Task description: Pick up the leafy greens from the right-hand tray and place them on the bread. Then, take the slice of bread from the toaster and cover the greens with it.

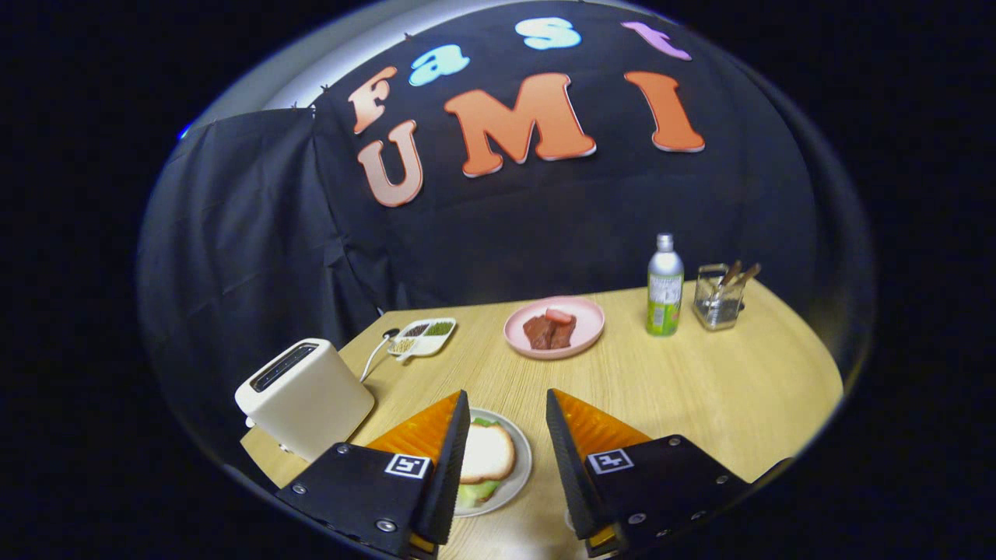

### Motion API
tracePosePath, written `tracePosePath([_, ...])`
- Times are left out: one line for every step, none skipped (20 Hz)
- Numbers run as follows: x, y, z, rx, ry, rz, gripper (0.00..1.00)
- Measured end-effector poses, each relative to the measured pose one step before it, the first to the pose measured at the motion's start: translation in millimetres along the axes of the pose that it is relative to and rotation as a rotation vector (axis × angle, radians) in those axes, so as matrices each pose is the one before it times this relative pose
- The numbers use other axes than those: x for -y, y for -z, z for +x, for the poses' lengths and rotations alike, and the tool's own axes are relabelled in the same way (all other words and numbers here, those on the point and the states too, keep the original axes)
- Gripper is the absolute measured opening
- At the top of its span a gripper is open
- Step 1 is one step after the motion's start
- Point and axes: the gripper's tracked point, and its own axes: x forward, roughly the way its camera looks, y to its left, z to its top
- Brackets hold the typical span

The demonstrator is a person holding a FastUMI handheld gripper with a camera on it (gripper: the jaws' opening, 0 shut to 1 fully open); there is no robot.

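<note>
Tongs (pixel 507 459) wide apart, holding nothing, above round white plate (pixel 523 474) on wooden bench (pixel 700 381). Pale bread slice (pixel 487 453) covering leafy greens (pixel 476 492) there. Seemingly finished; best to lift away straight, without touching.

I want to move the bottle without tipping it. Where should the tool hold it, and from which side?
Probably grip the bottle across its round labelled body, low down, coming level from the near side. It stands upright and tall; the glass crowds its right. The open tool is over the sandwich plate.
</note>
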Motion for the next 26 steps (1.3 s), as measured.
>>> tracePosePath([0.16, -12.38, -11.93, 0.05090, 0.00920, -0.02945, 0.64])
tracePosePath([1.08, -13.63, -7.32, 0.05143, 0.01578, -0.02550, 0.66])
tracePosePath([1.71, -13.85, -7.24, 0.04912, 0.01471, -0.02082, 0.70])
tracePosePath([-0.21, -12.58, -6.93, 0.04793, 0.00971, -0.01329, 0.73])
tracePosePath([-0.30, -11.31, -5.77, 0.04842, 0.00776, -0.00876, 0.75])
tracePosePath([0.78, -9.89, -5.25, 0.04780, 0.00903, -0.00987, 0.76])
tracePosePath([1.02, -9.64, -5.48, 0.04559, 0.00748, -0.01941, 0.78])
tracePosePath([2.66, -7.79, -4.12, 0.03482, 0.01474, -0.02152, 0.79])
tracePosePath([1.67, -6.37, -4.32, 0.02996, 0.00988, -0.02131, 0.82])
tracePosePath([0.42, -5.35, -3.58, 0.01970, 0.00822, -0.01307, 0.83])
tracePosePath([-2.57, -3.74, -4.73, 0.01177, -0.00072, -0.00740, 0.86])
tracePosePath([-3.13, -3.04, -3.14, 0.01186, -0.00435, 0.00199, 0.87])
tracePosePath([-3.00, -2.00, -3.28, 0.00804, -0.00812, 0.00168, 0.89])
tracePosePath([-2.85, -0.10, -3.92, 0.00776, -0.00950, -0.00233, 0.90])
tracePosePath([0.23, 1.69, -4.22, 0.00896, -0.00300, -0.00897, 0.92])
tracePosePath([1.52, -0.44, -3.08, 0.01332, 0.00757, -0.00693, 0.93])
tracePosePath([0.40, -2.35, -2.85, 0.01748, 0.00278, -0.01042, 0.94])
tracePosePath([0.15, -3.04, -1.22, 0.01399, 0.00307, -0.01022, 0.94])
tracePosePath([-1.02, -3.61, -2.37, 0.01176, 0.00163, -0.00856, 0.94])
tracePosePath([-0.64, -4.01, -1.34, 0.00997, -0.00057, -0.00413, 0.94])
tracePosePath([-1.33, -4.66, -0.15, 0.00835, -0.00287, -0.00112, 0.95])
tracePosePath([-0.50, -2.68, -0.17, 0.00701, -0.00207, -0.00044, 0.95])
tracePosePath([-0.05, -0.86, 0.53, 0.00462, -0.00019, -0.00374, 0.95])
tracePosePath([0.37, -0.60, -0.37, 0.00325, 0.00313, -0.00198, 0.95])
tracePosePath([1.63, -0.26, 0.80, -0.00010, 0.00840, 0.00349, 0.96])
tracePosePath([1.11, 0.45, -1.18, -0.00042, 0.00993, 0.00950, 0.96])
